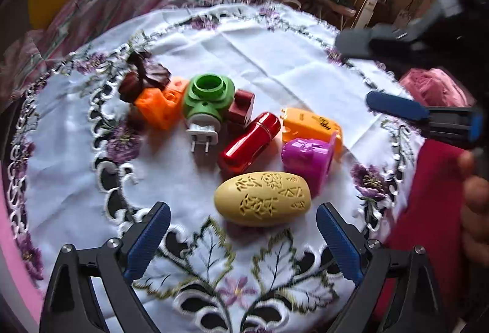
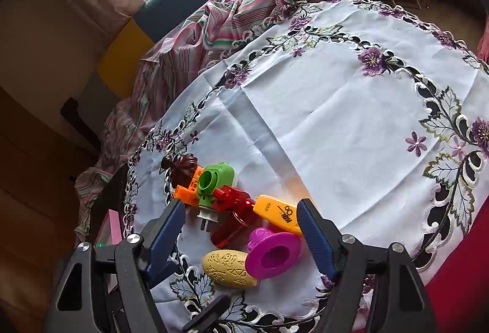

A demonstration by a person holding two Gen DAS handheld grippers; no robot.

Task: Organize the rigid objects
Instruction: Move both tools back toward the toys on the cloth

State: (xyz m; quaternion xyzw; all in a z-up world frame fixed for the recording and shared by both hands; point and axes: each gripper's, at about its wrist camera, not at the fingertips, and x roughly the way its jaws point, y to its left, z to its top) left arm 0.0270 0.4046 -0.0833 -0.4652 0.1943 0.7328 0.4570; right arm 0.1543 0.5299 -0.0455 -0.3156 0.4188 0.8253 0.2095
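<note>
A cluster of small rigid objects lies on the white embroidered tablecloth [image 1: 275,57]: a yellow carved egg [image 1: 262,198] [image 2: 229,268], a magenta cup [image 1: 307,161] [image 2: 272,253], an orange flat case [image 1: 308,125] [image 2: 278,212], a glossy red cylinder [image 1: 249,143] [image 2: 232,226], a green plug-in device [image 1: 207,97] [image 2: 214,180], an orange block [image 1: 159,106] and a dark brown leaf piece [image 1: 143,73]. My left gripper [image 1: 241,207] hovers open over the egg, pads clear of it. My right gripper [image 2: 240,204] [image 1: 353,71] is open above the cluster, holding nothing.
Striped bedding [image 2: 214,27] is bunched at the cloth's far edge. A pink carved object [image 1: 428,88] sits at the right edge near a red cloth [image 1: 428,210] and a person's hand [image 1: 476,195]. Bare cloth [image 2: 351,119] spreads right of the cluster.
</note>
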